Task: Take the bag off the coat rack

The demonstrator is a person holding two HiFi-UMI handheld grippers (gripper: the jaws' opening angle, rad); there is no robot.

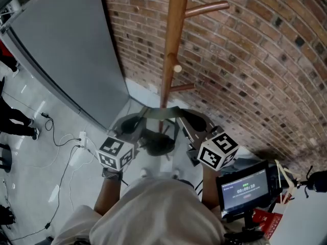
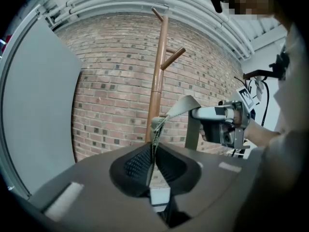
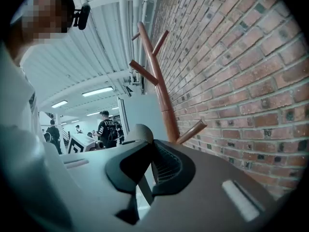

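A wooden coat rack [image 1: 171, 45] with side pegs stands against the brick wall. In front of it, my two grippers hold a grey-green bag strap [image 1: 161, 112] stretched between them. The dark bag [image 1: 156, 144] hangs below the strap, away from the pegs. My left gripper [image 1: 134, 122] is shut on the strap's left end. In the left gripper view the strap [image 2: 181, 108] runs edge-on out of the jaws [image 2: 153, 149] toward the other gripper. My right gripper [image 1: 190, 119] is shut on the right end, and a thin strip of strap [image 3: 137, 132] shows between its jaws.
A tall grey panel [image 1: 66, 50] stands to the left of the rack, and the brick wall [image 1: 265, 60] curves behind it. Cables [image 1: 61, 142] lie on the pale floor at left. A small screen [image 1: 244, 190] sits at lower right. People [image 3: 105, 129] stand far behind.
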